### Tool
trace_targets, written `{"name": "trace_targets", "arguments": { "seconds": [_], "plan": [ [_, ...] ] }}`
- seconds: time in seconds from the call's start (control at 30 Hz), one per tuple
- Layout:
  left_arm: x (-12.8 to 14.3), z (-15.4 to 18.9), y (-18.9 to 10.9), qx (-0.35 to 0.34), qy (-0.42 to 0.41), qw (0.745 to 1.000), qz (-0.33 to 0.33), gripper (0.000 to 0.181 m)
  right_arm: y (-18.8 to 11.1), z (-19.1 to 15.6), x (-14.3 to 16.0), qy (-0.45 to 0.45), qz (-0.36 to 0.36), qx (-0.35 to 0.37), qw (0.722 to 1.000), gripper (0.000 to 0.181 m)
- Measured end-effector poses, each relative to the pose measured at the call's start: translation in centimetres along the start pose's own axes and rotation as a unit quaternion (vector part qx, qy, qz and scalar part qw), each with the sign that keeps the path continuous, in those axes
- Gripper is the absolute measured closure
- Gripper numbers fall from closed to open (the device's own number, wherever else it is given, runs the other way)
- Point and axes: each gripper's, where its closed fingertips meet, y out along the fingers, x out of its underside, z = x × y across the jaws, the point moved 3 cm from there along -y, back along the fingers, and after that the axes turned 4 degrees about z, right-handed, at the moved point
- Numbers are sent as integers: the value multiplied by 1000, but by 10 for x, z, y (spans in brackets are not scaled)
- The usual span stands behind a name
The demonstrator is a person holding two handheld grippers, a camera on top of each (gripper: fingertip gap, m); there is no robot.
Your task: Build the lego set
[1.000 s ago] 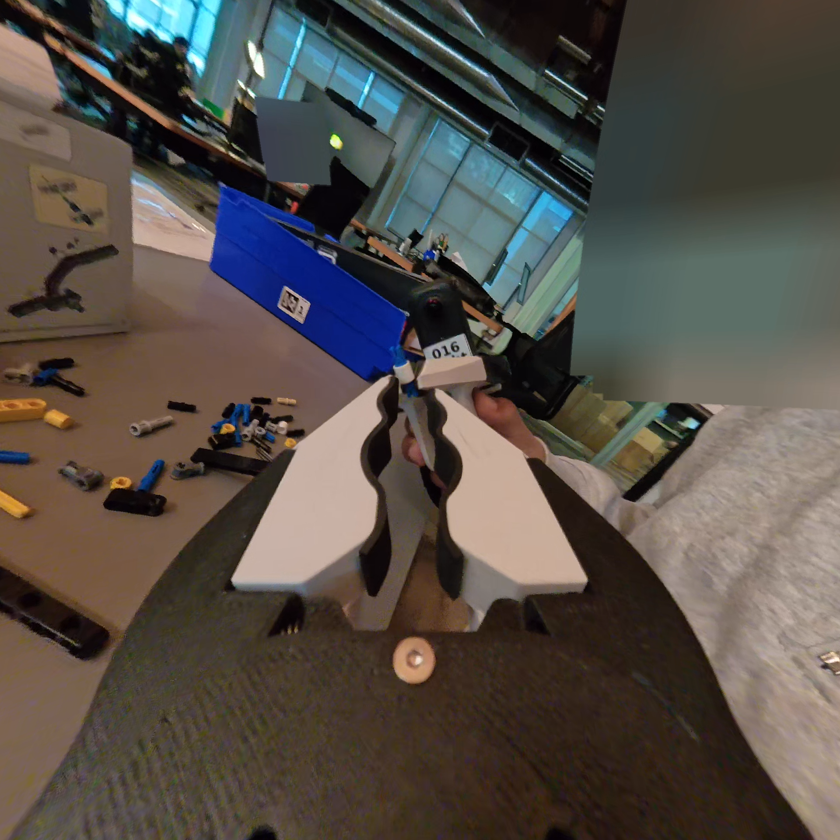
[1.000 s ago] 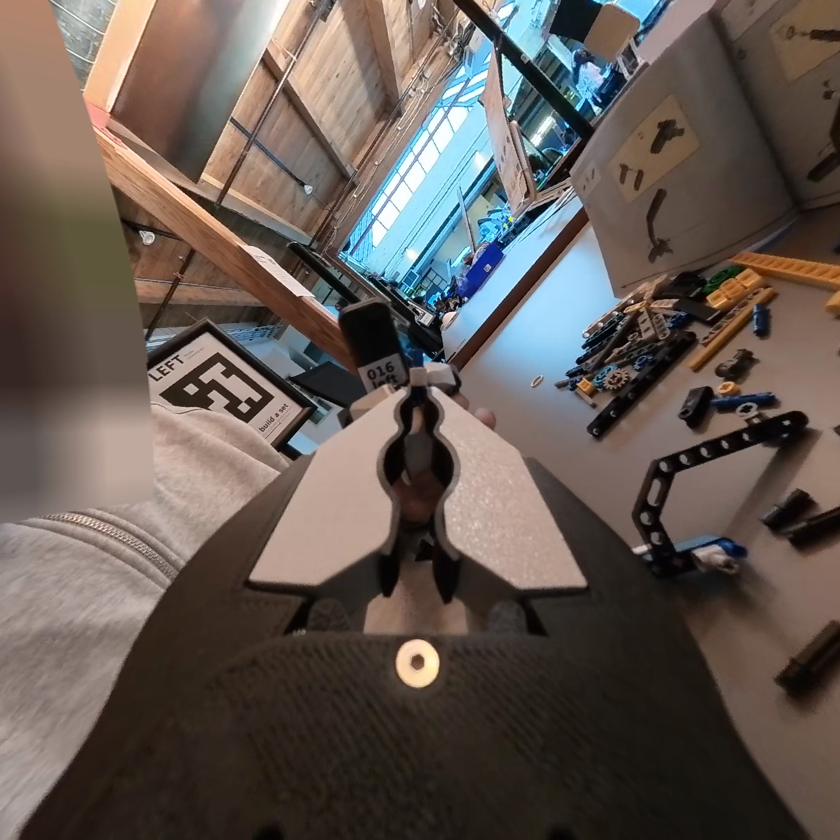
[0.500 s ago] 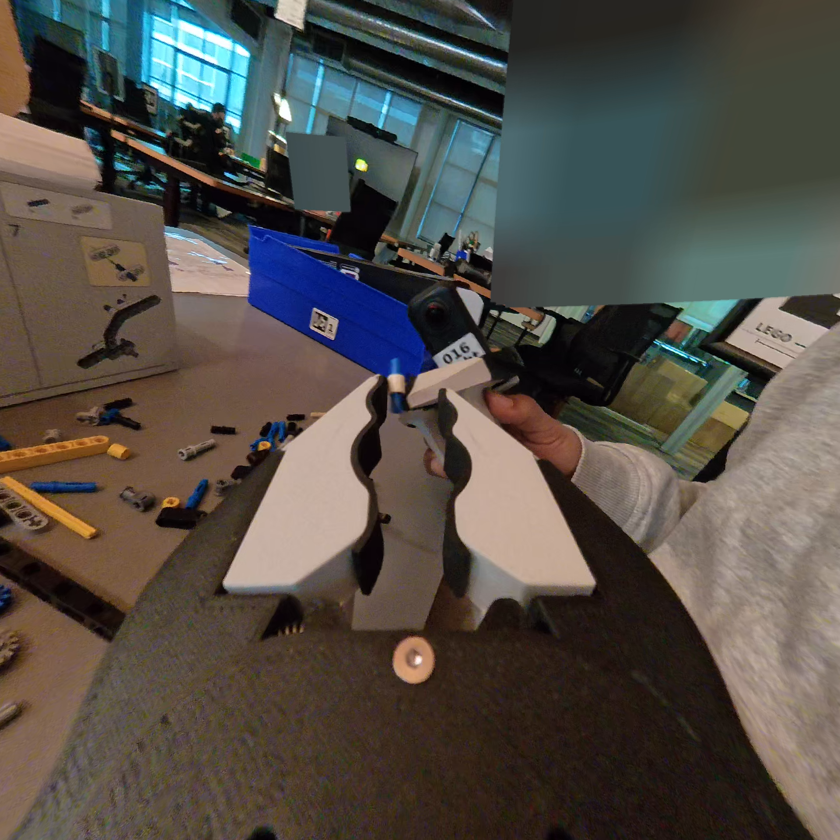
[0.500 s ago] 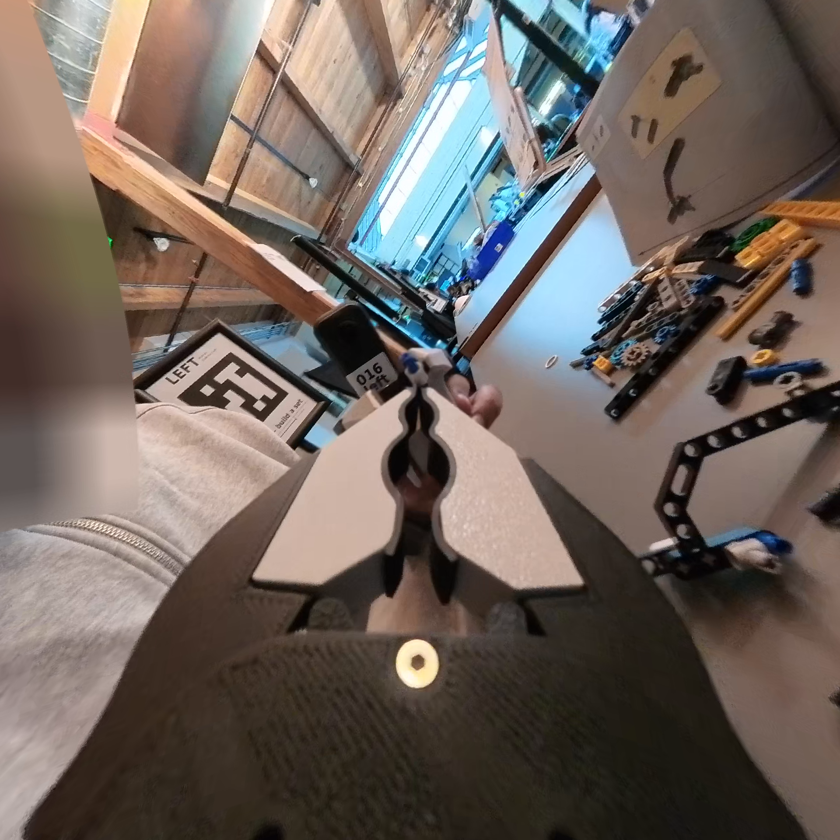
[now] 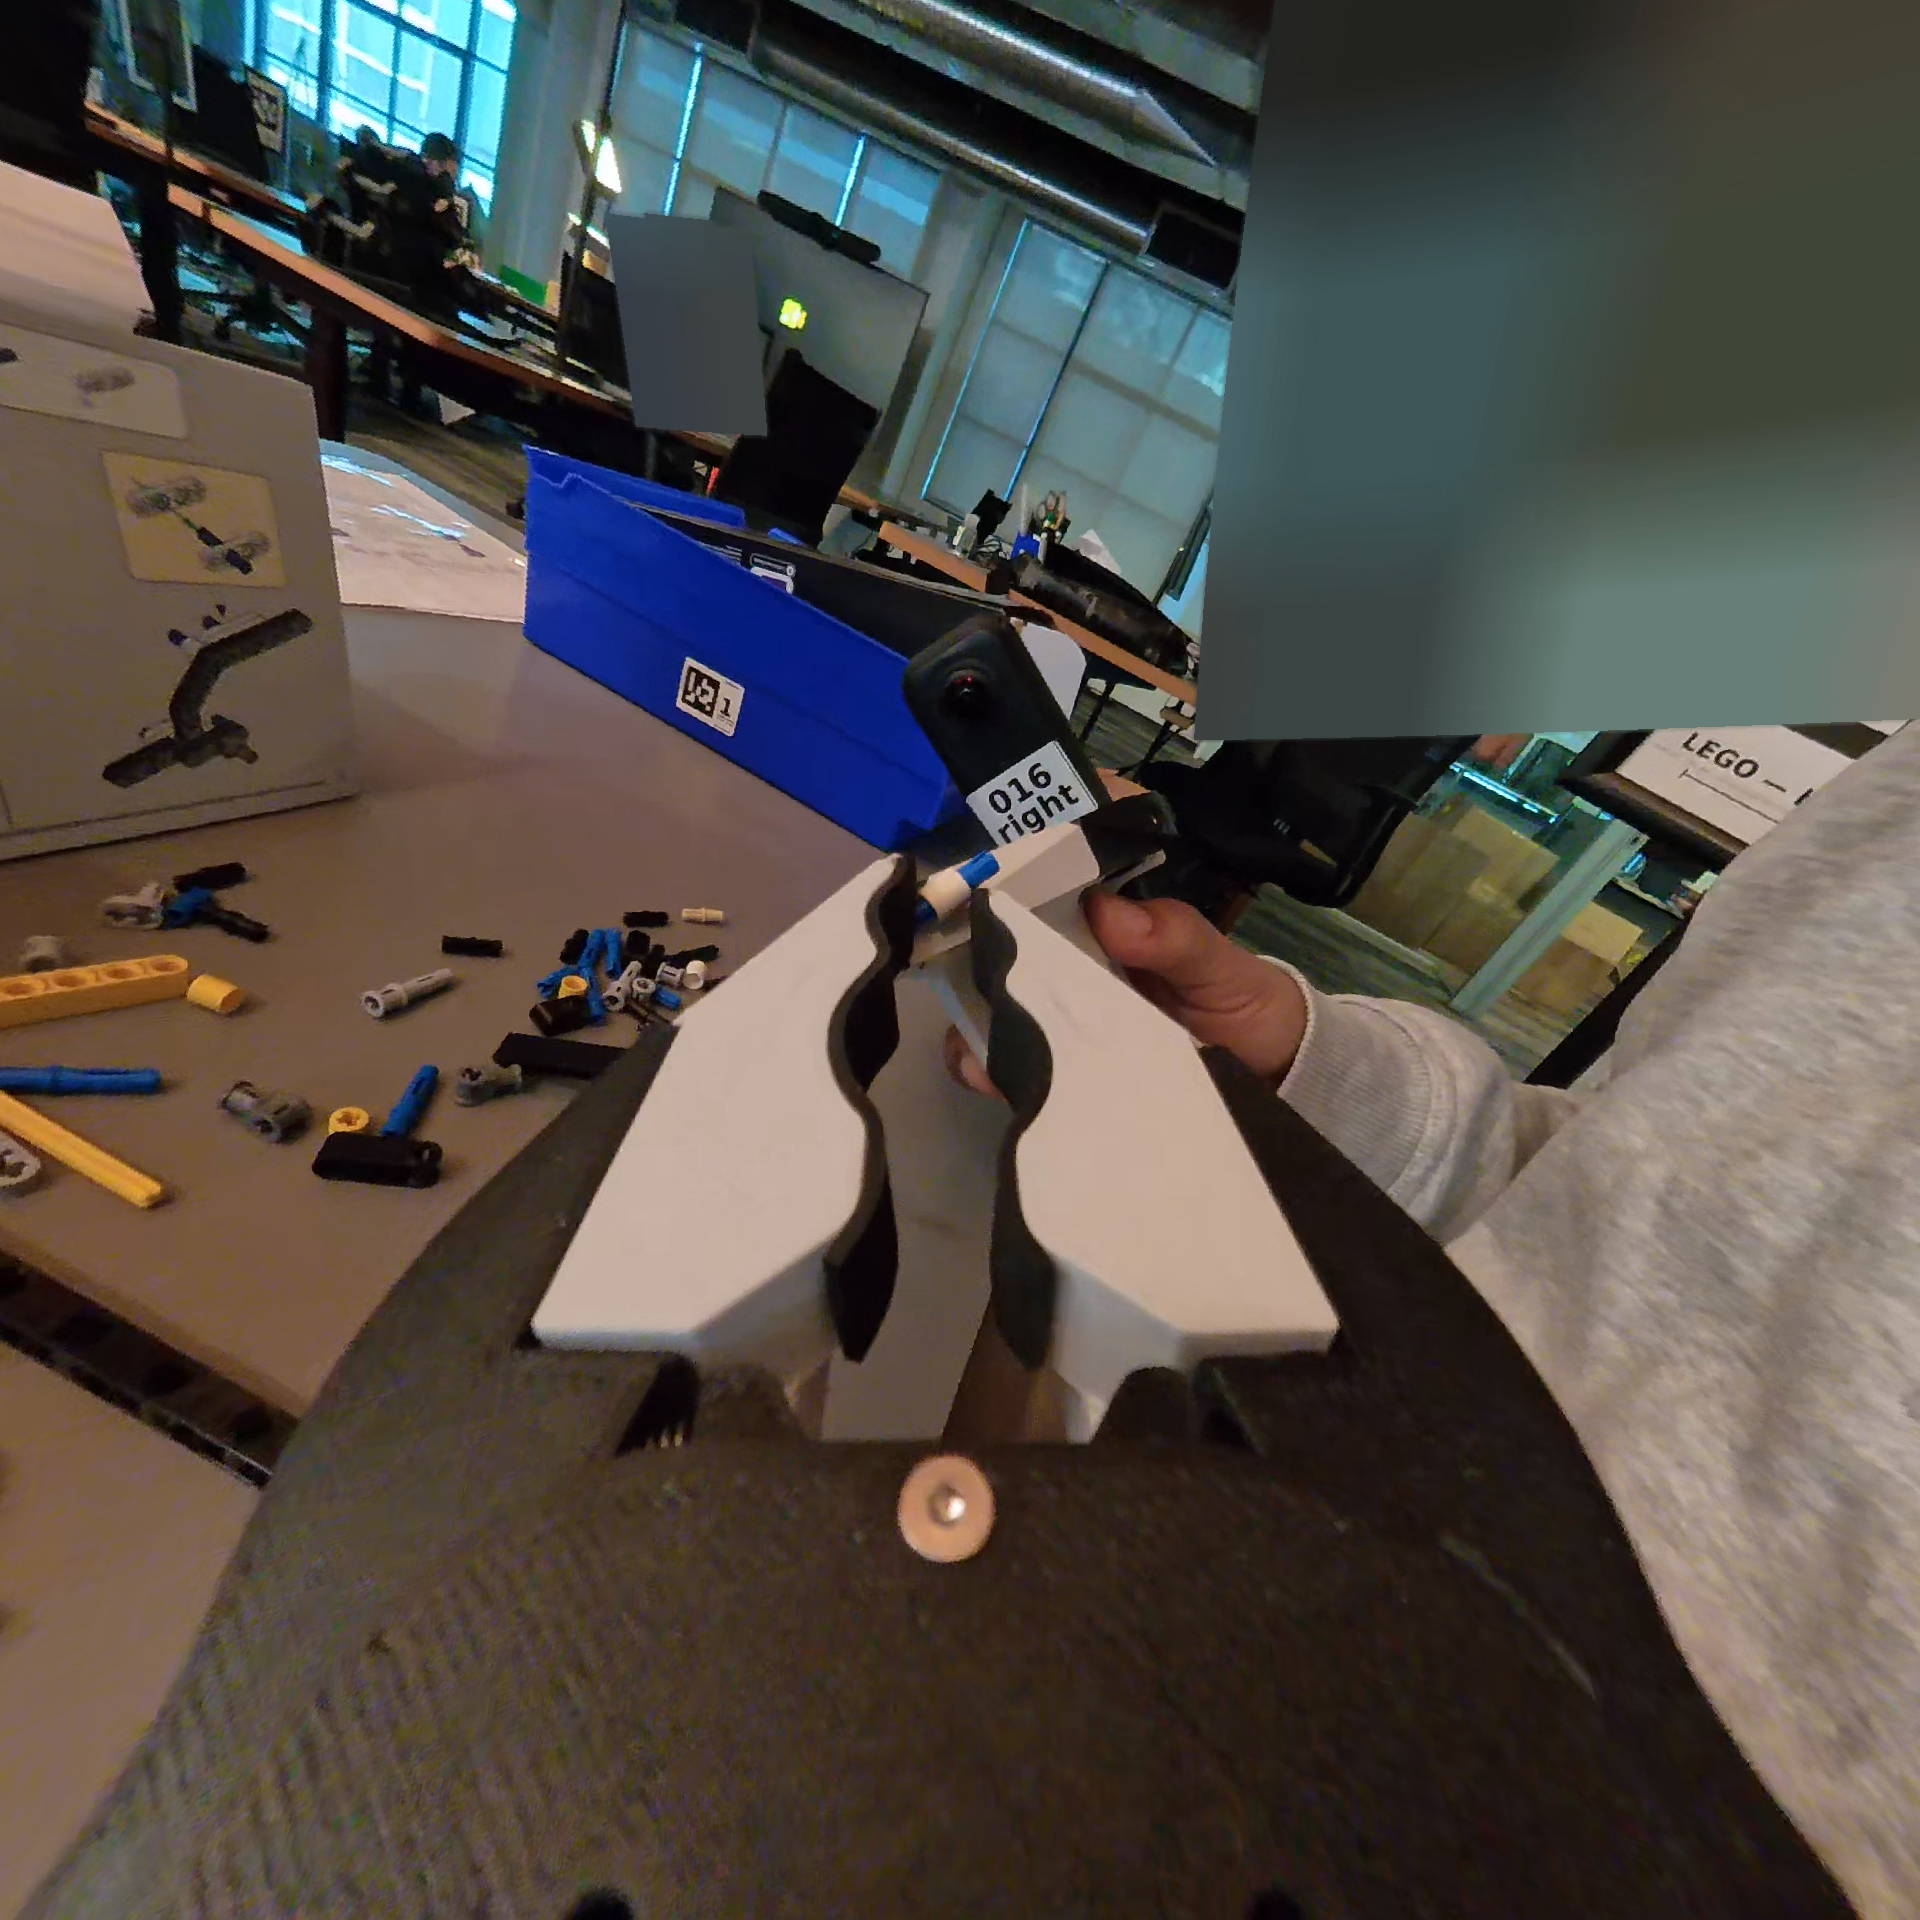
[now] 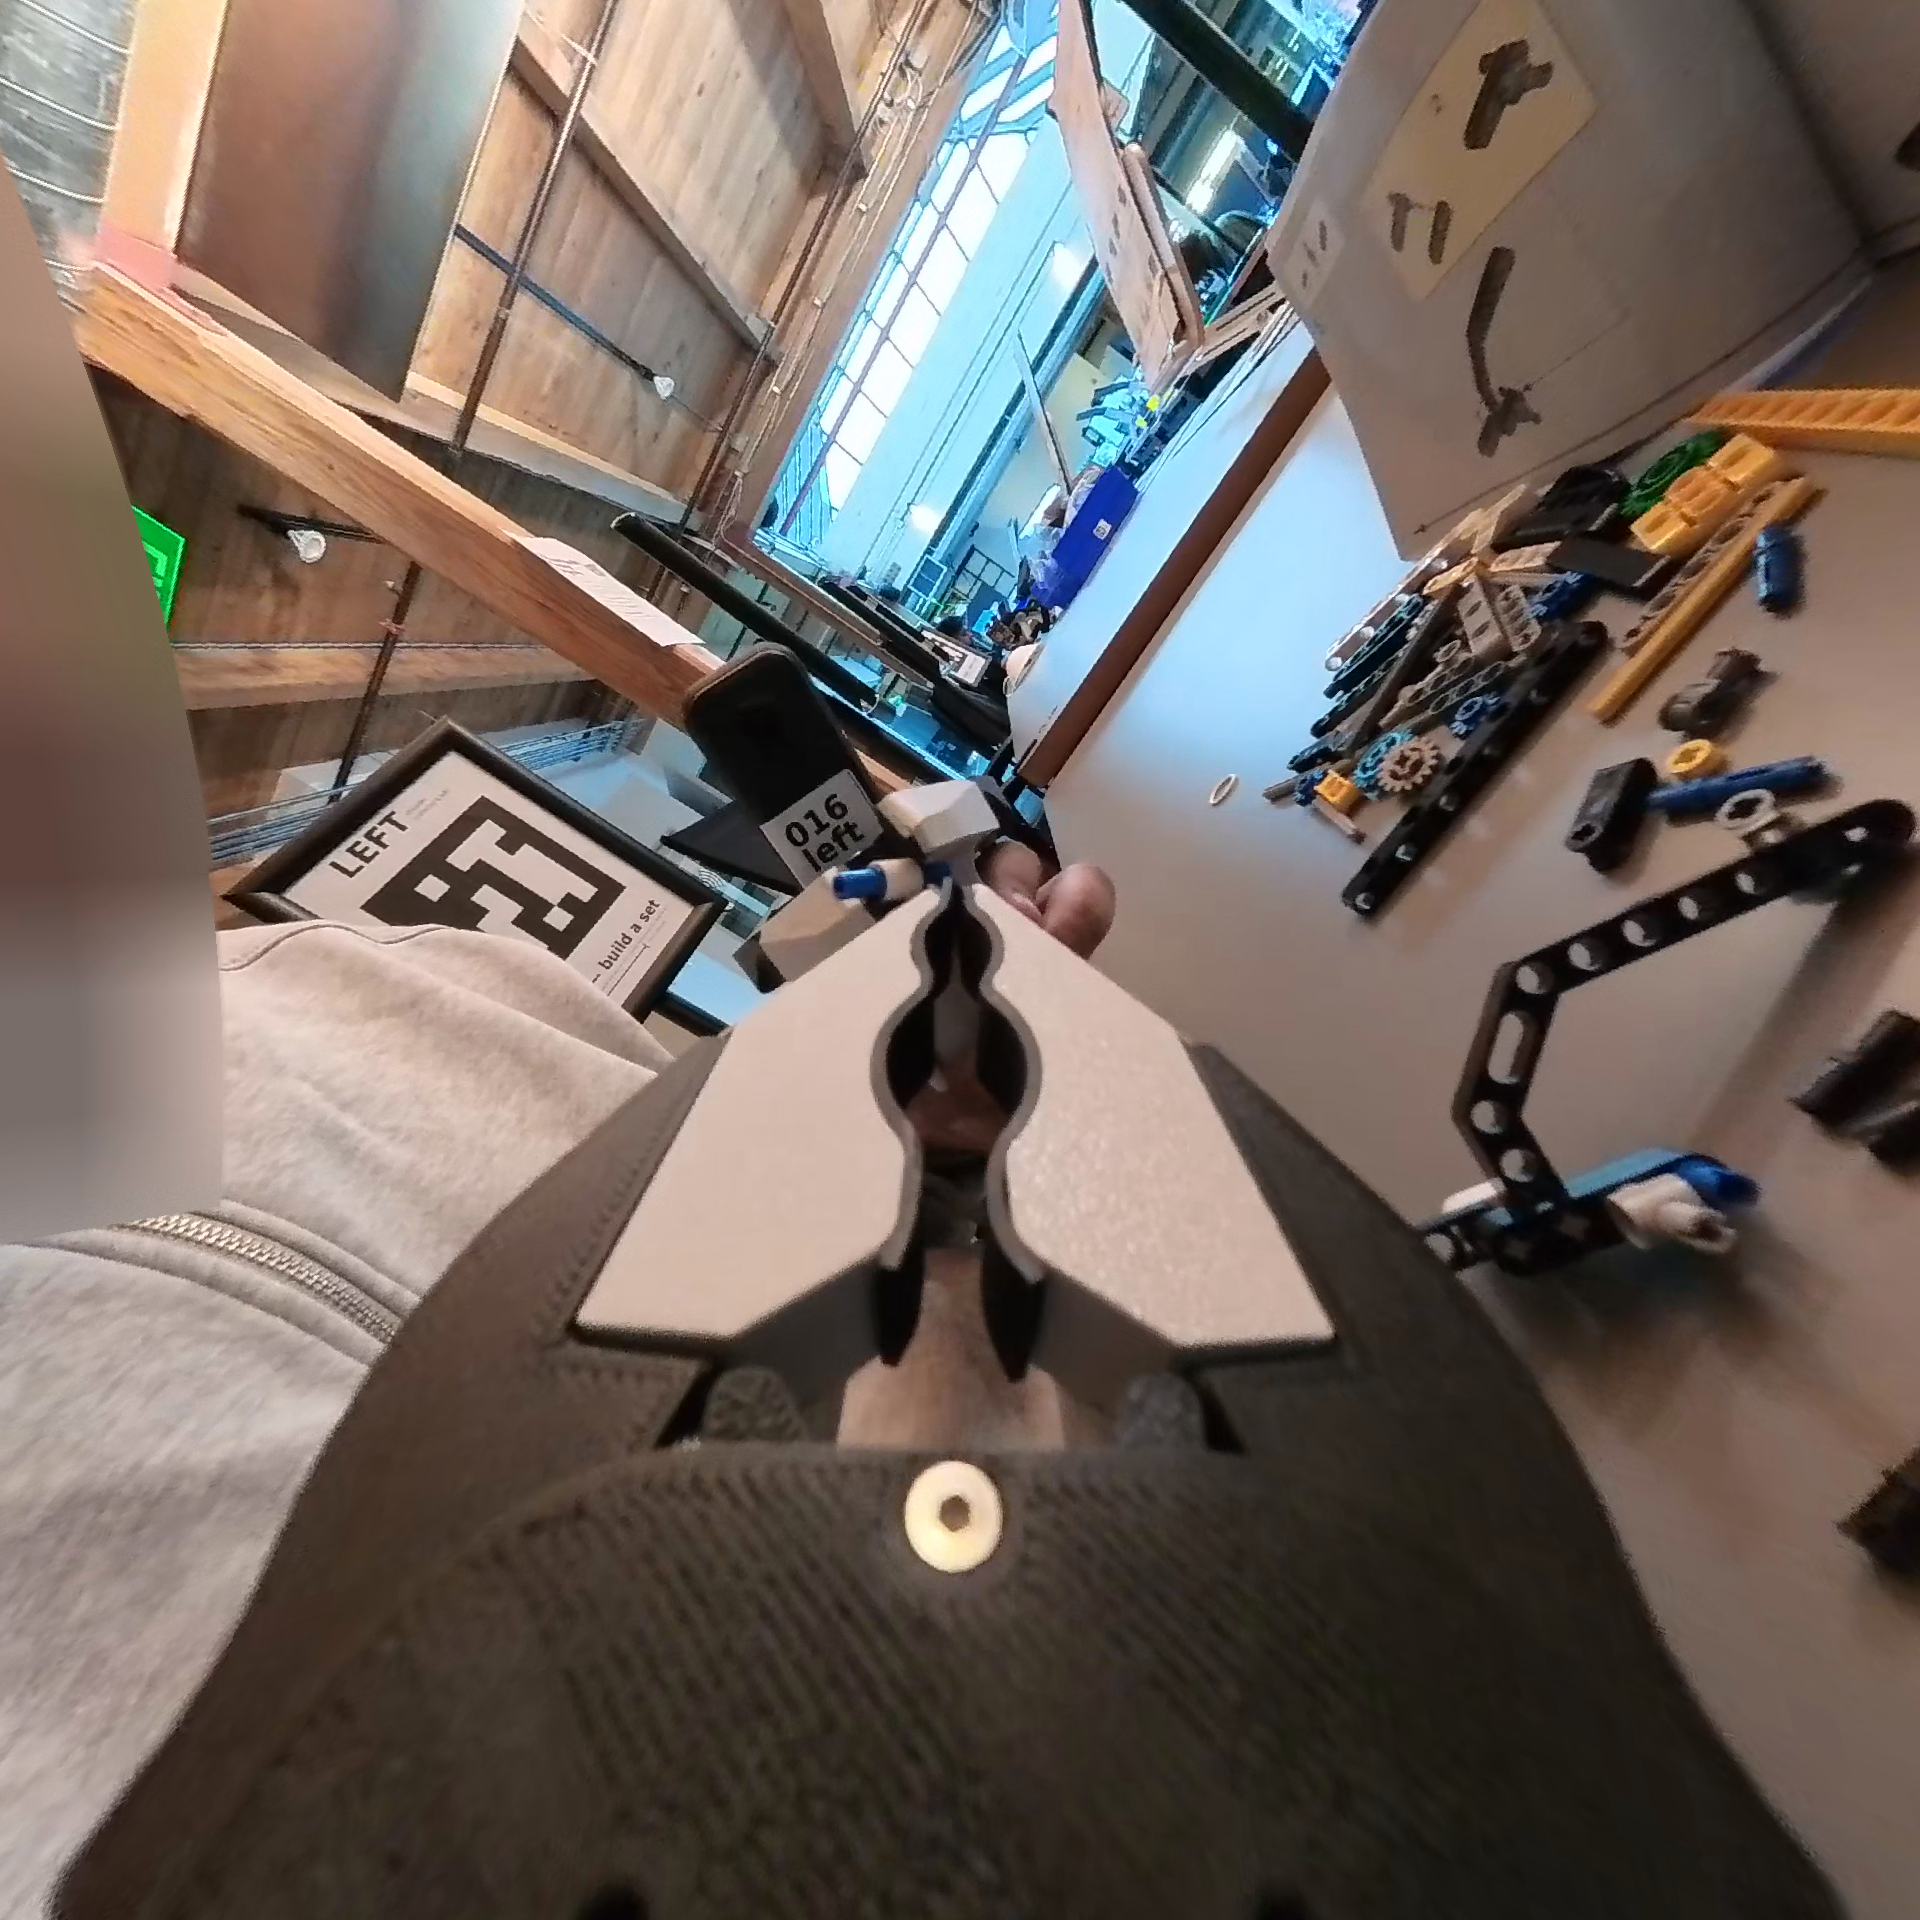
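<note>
1. Holding both tools up off the grey table (image 5: 623,790), the person has brought the left gripper (image 5: 935,914) and the right gripper (image 6: 951,904) tip to tip, well above the loose parts.
2. Between the two sets of tips sits a small blue and white pin (image 5: 956,883). In the right wrist view the same pin (image 6: 873,883) pokes out to one side, just beside the other gripper's tips.
3. In its own view the left gripper's jaws stand a little apart, with a clear gap all down their wavy black pads. The pin lies at the very tips; I cannot tell whether they actually pinch it.
4. The right gripper's jaws are nearly together, their tips meeting at the front. Whether they clamp the pin or something thin behind it is hidden.
5. My reading of the step: a pin is being handed across or re-gripped in the air, so that it can go into the build.
6. The likely target is the black bent beam (image 6: 1538,1049), which lies on the table to the right of the right gripper, with a blue and white part (image 6: 1652,1195) at its near end.
7. Other pieces are scattered near the blue bin (image 5: 727,665): yellow beams, blue axles, small black and grey connectors.
8. The next move, as I judge it, needs one gripper to take a firm hold before the other lets go, because so small and round a pin could roll or drop.
</note>
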Motion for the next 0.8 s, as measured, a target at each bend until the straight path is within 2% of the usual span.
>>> {"name": "trace_targets", "arguments": {
  "seconds": [0.1, 0.2, 0.33, 0.43, 0.53, 0.63, 0.8],
  "plan": [
    [-1, -4, -2, -10, 0, 1000, 5, 173, -2, 1, -2, 1, 4, 0, 1000, 181],
    [-3, -16, -7, -41, -7, 999, 10, 173, -10, 1, -10, -34, 16, 18, 999, 172],
    [6, -18, -5, -68, 56, 995, -34, 173, -12, -8, -16, -102, 24, 27, 994, 155],
    [11, -17, -2, -78, 87, 992, -56, 173, -8, -7, -12, -164, 4, 70, 984, 157],
    [9, -14, -2, -76, 90, 992, -47, 173, -7, 0, -7, -202, -25, 111, 973, 162],
    [10, -12, -1, -69, 87, 993, -49, 173, -6, -4, -6, -197, -23, 94, 976, 176],
    [9, -9, -2, -57, 89, 994, -42, 173, -10, -5, -9, -158, -5, 71, 985, 179]
  ]
}}
